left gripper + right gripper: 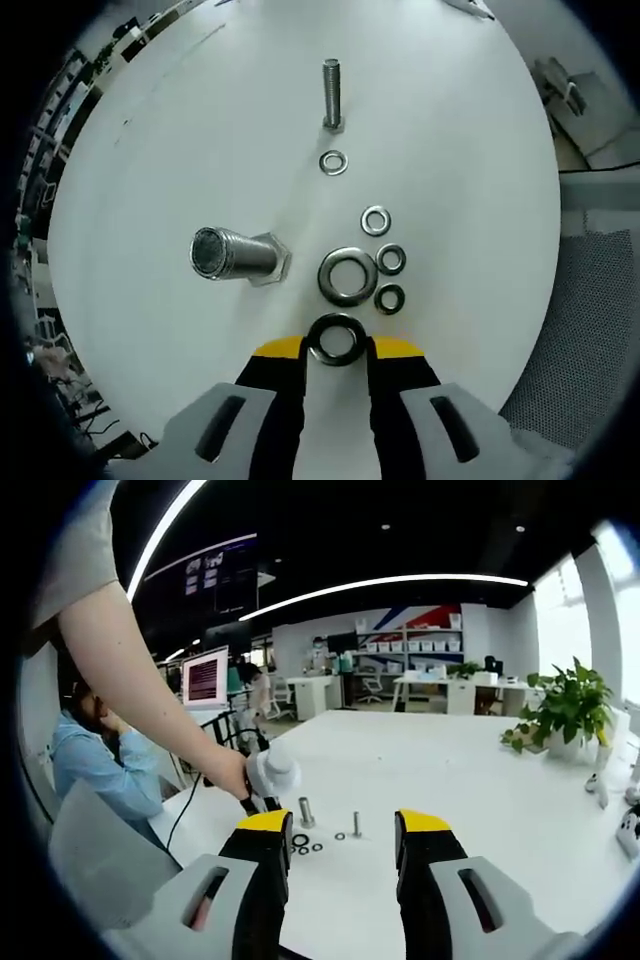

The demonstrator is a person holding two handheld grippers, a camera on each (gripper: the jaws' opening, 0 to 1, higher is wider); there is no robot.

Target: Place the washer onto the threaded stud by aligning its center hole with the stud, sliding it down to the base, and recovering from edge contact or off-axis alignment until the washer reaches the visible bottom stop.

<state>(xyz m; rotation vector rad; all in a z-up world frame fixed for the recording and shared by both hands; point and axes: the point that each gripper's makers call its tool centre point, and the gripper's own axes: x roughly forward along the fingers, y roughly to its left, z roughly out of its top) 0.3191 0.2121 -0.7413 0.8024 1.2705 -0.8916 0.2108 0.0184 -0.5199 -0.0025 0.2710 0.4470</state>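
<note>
Left gripper view: the left gripper (pixel 338 345) is seen from above the round white table (pixel 160 180), its yellow-tipped jaws closed on a dark steel ring washer (pixel 337 339), which is held between the tips just above the tabletop. Just beyond it a larger bright washer (pixel 348 275) lies flat, with three small washers (pixel 388 260) beside it and one more small washer (pixel 333 162) farther on. A thick threaded stud with a hexagonal base (pixel 238 255) stands near the large washer, and a slim threaded bolt (pixel 332 93) stands well beyond. In the right gripper view, the right gripper (pixel 340 830) is held apart from the parts with its jaws spread wide and nothing between them; a person's hand (pixel 232 772) is seen holding the left gripper over the studs.
</note>
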